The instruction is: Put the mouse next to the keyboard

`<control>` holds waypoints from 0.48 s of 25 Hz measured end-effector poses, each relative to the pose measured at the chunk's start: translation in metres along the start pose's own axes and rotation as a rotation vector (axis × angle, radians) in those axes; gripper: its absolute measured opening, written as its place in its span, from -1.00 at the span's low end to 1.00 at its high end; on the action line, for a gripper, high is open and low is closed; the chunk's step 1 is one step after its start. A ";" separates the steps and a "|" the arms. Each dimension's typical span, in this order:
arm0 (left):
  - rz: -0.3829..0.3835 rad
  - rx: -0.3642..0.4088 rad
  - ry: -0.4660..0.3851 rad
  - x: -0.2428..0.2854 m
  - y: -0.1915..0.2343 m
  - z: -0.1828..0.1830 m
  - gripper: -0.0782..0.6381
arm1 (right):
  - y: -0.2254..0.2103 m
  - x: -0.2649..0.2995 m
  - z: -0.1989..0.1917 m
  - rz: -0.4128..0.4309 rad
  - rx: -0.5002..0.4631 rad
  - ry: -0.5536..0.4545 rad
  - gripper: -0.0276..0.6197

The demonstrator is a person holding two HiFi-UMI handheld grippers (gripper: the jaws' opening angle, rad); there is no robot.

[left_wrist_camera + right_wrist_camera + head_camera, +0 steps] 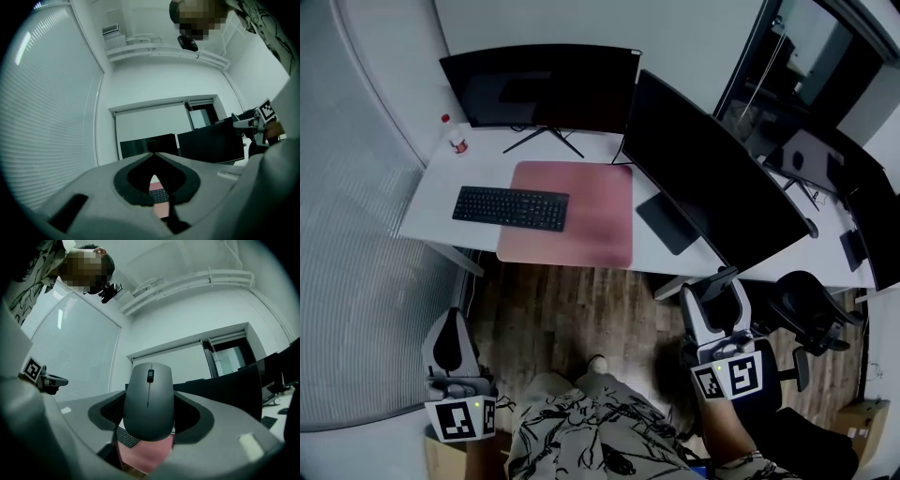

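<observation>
A grey mouse (148, 401) with a scroll wheel sits between the jaws of my right gripper (149, 425), which is shut on it. In the head view that gripper (719, 298) hangs low at the right, over the floor in front of the desk. The black keyboard (511, 207) lies on the white desk (441, 202), its right end on a pink mat (591, 220). My left gripper (153, 154) is shut with nothing in it; its tips meet. It hangs low at the left (450, 328), well short of the desk.
Two dark monitors (544, 89) (712, 178) stand at the back and right of the desk. A small bottle (456, 139) stands at the back left corner. A black office chair (811, 309) is at the right. A blinds-covered glass wall (356, 281) runs along the left.
</observation>
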State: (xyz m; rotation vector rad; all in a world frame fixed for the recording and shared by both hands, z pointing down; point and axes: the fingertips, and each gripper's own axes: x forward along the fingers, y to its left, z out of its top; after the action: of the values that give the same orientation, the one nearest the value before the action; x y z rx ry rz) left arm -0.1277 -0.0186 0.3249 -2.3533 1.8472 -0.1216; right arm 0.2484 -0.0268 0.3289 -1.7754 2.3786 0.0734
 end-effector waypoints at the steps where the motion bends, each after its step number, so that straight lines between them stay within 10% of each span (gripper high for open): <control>1: 0.009 -0.004 0.006 0.002 0.002 -0.002 -0.79 | -0.001 0.005 -0.002 0.006 0.001 0.004 0.04; 12: 0.001 -0.047 -0.009 0.049 0.032 -0.021 -0.79 | 0.006 0.050 -0.011 -0.006 -0.022 0.016 0.04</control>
State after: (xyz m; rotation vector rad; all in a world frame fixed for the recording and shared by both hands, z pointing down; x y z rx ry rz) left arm -0.1504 -0.0748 0.3392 -2.3802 1.8668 -0.0689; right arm 0.2277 -0.0744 0.3310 -1.7989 2.3930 0.0847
